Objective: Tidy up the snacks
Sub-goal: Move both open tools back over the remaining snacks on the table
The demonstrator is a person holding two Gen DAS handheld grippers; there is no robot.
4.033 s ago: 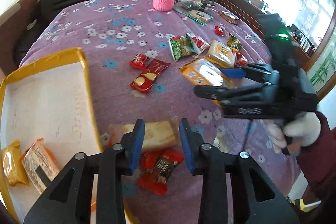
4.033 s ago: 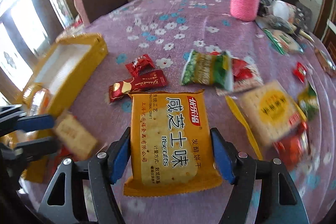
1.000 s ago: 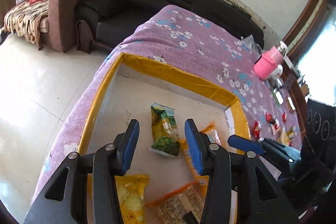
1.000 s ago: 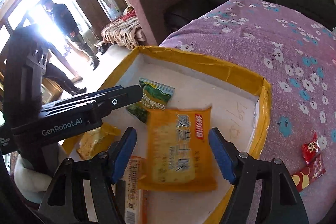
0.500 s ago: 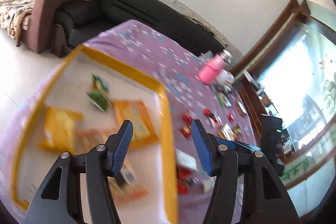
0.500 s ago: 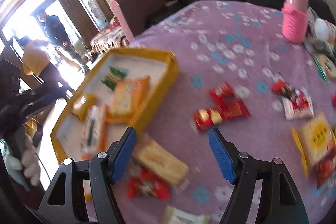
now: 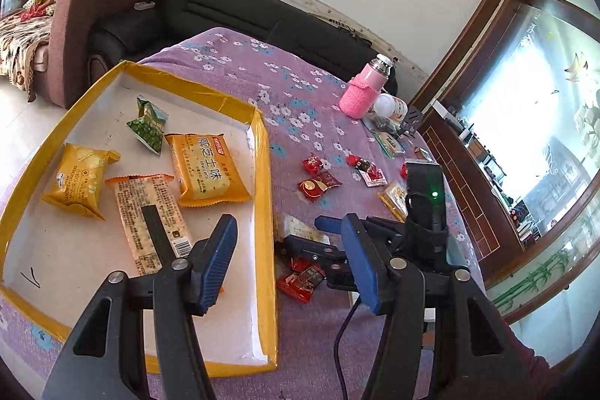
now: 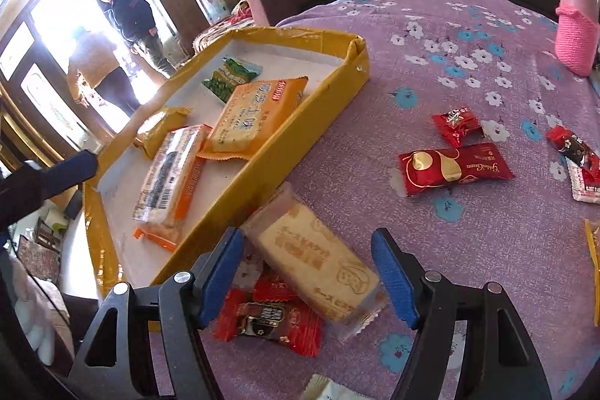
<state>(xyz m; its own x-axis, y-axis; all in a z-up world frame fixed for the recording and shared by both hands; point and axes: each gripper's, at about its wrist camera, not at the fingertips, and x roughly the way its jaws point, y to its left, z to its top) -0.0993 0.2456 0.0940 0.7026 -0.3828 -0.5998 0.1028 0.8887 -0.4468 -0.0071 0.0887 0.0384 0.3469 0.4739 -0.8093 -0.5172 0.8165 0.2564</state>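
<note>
"Golden Crown" reads on the red candy (image 8: 453, 168); the clear biscuit pack (image 8: 318, 261) lies between my right claw's (image 8: 311, 272) spread, closing jaws, untouched; left claw (image 7: 288, 263) spread, empty.

Surface (image 8: 468, 25): covered in matt purple cloth printed with flowers. Tray (image 7: 262, 175): cardboard, rim bound in glossy yellow tape, floor plain matt white. Biscuit packet (image 8: 318, 261): clear shiny plastic film. Red sweets (image 8: 453, 167): wrapped in glossy foil. Flask (image 7: 362, 96): sleeved in pink knitted wool, capped in bright metal.
</note>
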